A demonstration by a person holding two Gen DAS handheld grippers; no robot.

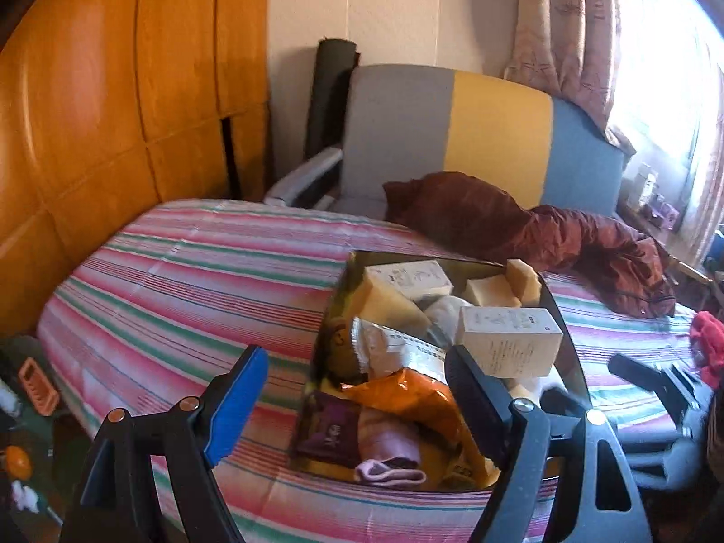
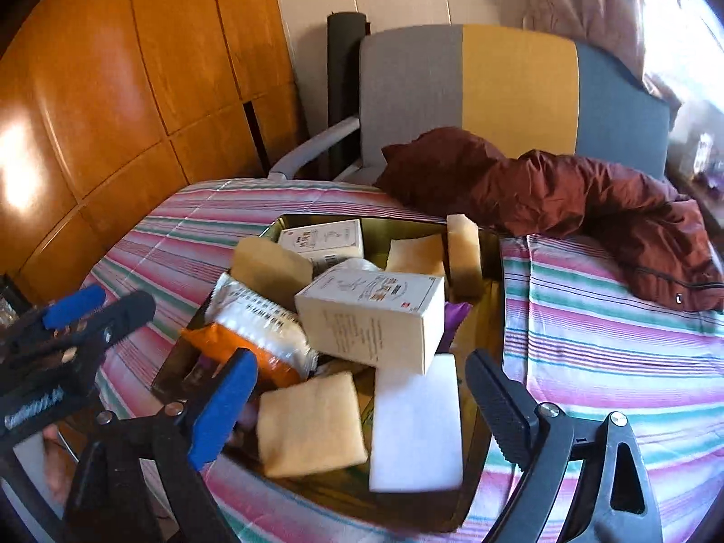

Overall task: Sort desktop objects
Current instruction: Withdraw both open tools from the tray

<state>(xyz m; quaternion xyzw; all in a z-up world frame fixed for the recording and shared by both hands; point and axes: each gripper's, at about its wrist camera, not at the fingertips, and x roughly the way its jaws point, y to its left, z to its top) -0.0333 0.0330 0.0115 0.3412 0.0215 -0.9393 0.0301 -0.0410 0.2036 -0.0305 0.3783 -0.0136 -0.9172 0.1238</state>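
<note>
Our left tool (image 1: pixel 355 384) hangs released, its blue pad and black ribbed pad wide apart with nothing between them. Our right tool (image 2: pixel 362 402) is likewise spread and grips nothing; beyond its gap lie a tan folded cloth (image 2: pixel 312 425) and a white foam slab (image 2: pixel 416 425).

Both lie in the shallow, dark, mirror-like rectangular tray (image 2: pixel 491 316) that holds the objects to sort. At the tray's centre rests a cream cardboard box (image 2: pixel 375 316) with fine printed text on its side and a small red mark on top; the writing is too small for us to read. A second cream box (image 2: pixel 323 237) sits at eleven o'clock. Towards nine o'clock we see a white foil packet with rows of dark characters (image 2: pixel 260 321), illegible to us, over an orange crinkled snack bag (image 2: pixel 244 353). Pale yellow sponge blocks (image 2: pixel 461 249) stand at one o'clock. The left view adds a dark purple packet (image 1: pixel 328 434) and a pink sock (image 1: pixel 389 468) at the tray's near end.

The tray rests on a bed covered with a pink, green and white striped quilt (image 1: pixel 181 280). At one o'clock a rust-brown padded jacket (image 2: pixel 565 194) lies crumpled. Behind stands a chair with a grey, yellow and blue back (image 2: pixel 511 86), orange wooden panelling (image 2: pixel 113 90) at ten o'clock, and a patterned curtain (image 1: pixel 570 22) beside a bright window.
</note>
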